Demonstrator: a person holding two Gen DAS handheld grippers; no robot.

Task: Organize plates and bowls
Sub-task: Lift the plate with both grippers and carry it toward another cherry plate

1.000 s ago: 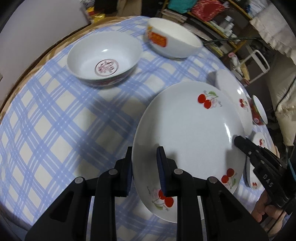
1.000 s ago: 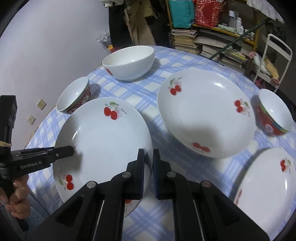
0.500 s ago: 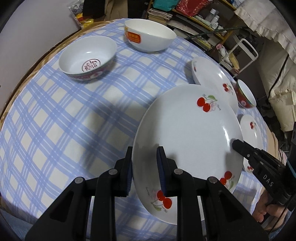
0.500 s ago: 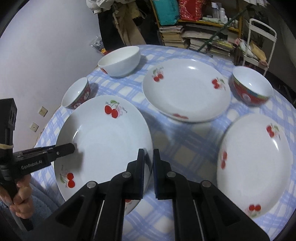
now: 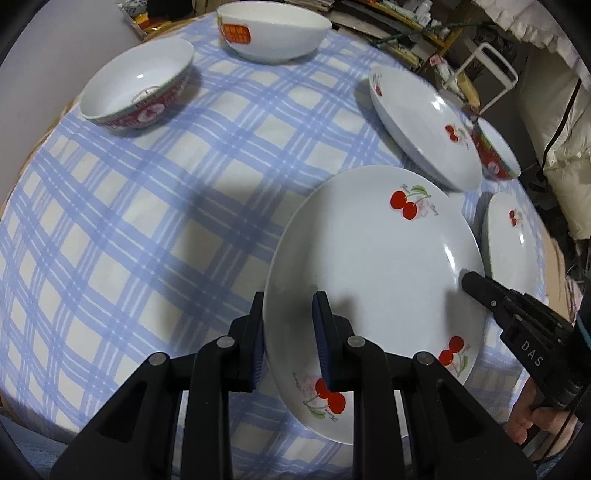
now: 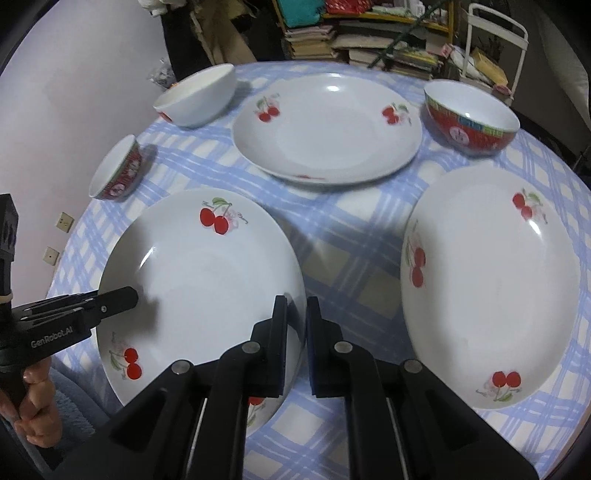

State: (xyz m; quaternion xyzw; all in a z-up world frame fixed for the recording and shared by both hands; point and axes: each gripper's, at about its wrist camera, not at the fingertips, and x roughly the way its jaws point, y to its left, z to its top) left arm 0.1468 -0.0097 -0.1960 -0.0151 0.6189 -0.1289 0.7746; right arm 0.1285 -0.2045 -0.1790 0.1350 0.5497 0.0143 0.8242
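Note:
Both grippers hold one white cherry plate (image 5: pixel 373 266) above the table. My left gripper (image 5: pixel 289 332) is shut on its left rim; it shows at the left of the right wrist view (image 6: pixel 122 297). My right gripper (image 6: pixel 296 332) is shut on the plate's (image 6: pixel 199 280) right rim, and its fingertip shows in the left wrist view (image 5: pixel 474 282). A second cherry plate (image 6: pixel 328 125) lies at the table's middle back, a third (image 6: pixel 491 280) at the right. Their shapes also show in the left wrist view (image 5: pixel 421 118) (image 5: pixel 511 243).
A blue checked cloth (image 5: pixel 147 221) covers the round table. A plain white bowl (image 5: pixel 273 31) (image 6: pixel 195 96) and a red-patterned bowl (image 5: pixel 138 85) (image 6: pixel 118 168) stand at the far left. Another red bowl (image 6: pixel 471 112) (image 5: pixel 495 151) stands far right. Cluttered shelves (image 6: pixel 369 33) are behind.
The held plate has risen off the table and moved back toward me with both grippers. More of the table and the other plates have come into view.

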